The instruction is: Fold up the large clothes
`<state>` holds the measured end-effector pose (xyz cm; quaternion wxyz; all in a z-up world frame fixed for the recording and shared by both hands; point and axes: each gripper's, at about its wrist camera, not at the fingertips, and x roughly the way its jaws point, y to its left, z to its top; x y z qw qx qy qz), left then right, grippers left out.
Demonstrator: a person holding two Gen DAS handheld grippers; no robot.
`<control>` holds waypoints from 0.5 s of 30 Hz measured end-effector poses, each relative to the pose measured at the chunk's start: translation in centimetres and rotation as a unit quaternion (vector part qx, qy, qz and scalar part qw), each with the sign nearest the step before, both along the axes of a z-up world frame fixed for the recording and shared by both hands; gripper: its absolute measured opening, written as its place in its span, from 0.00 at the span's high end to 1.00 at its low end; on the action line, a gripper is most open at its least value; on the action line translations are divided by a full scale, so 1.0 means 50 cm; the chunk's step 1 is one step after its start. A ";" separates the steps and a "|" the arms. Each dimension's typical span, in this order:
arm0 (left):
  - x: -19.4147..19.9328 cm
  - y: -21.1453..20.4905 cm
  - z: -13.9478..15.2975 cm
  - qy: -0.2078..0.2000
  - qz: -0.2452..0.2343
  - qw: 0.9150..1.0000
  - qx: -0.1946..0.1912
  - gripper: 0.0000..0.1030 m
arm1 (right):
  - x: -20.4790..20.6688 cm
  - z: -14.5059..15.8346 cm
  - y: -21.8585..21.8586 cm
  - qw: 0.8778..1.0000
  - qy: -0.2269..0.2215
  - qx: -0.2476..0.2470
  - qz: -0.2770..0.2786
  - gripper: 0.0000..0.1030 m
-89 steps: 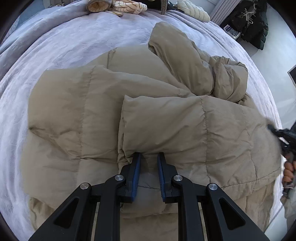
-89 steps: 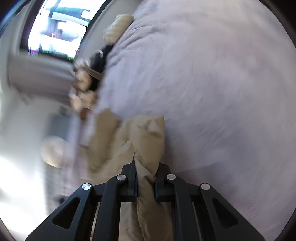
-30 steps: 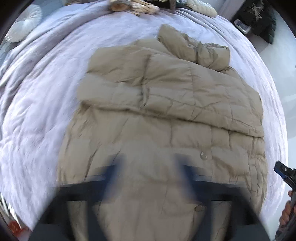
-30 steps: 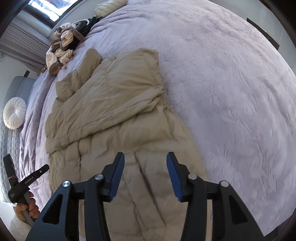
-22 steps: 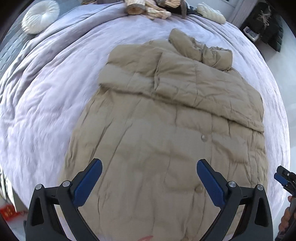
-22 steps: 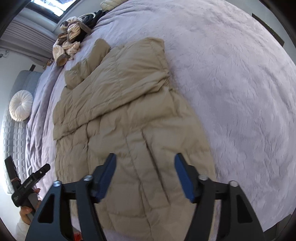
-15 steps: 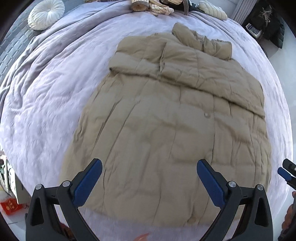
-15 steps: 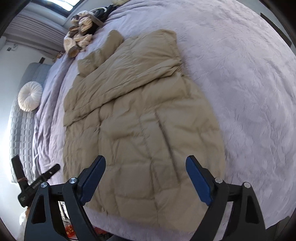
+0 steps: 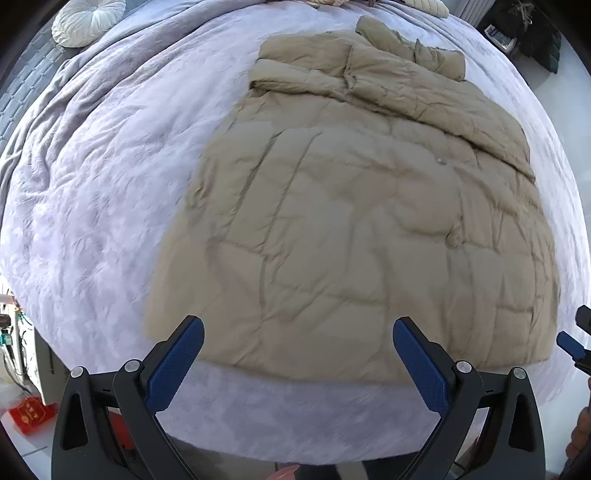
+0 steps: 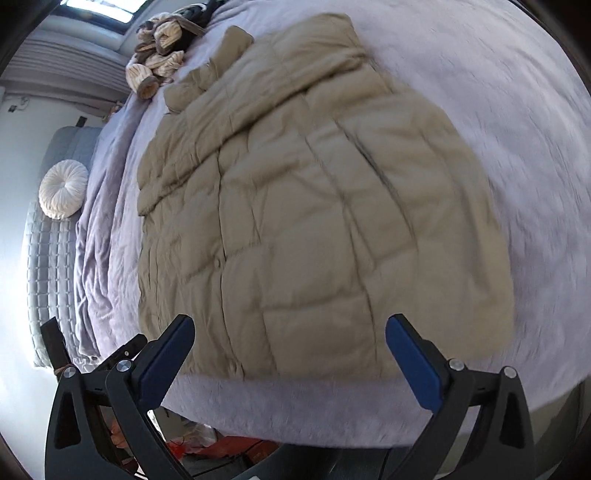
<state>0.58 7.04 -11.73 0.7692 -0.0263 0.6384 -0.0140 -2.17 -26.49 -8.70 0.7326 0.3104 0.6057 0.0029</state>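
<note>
A tan puffer coat (image 9: 354, 221) lies spread flat on a lilac bed (image 9: 92, 184), filling the centre of both frames. The left gripper (image 9: 297, 349) and right gripper (image 10: 290, 349) hang at the bottom edge – jaws spread wide, the right's having just been opening, nothing between them.

The tan quilted coat (image 9: 354, 229) covered the middle of the bed (image 9: 92, 206), its hem near the front edge. Bare cover lay open on both flanks. A round cushion (image 9: 86, 18) and a heap of clothes (image 10: 159, 62) blocked the far end.
</note>
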 end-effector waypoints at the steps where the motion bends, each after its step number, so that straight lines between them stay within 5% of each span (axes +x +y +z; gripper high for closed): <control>1: -0.005 0.008 -0.001 0.001 0.001 1.000 0.000 0.01 | -0.009 -0.002 0.004 1.000 0.002 0.003 -0.005 0.00; 8: -0.046 0.086 -0.021 0.010 0.009 1.000 -0.002 0.01 | -0.071 -0.013 0.021 0.998 0.015 0.027 -0.052 0.00; 15: -0.093 0.199 -0.077 0.052 0.075 0.991 -0.103 0.01 | -0.121 -0.056 0.005 0.989 0.049 0.087 -0.109 0.00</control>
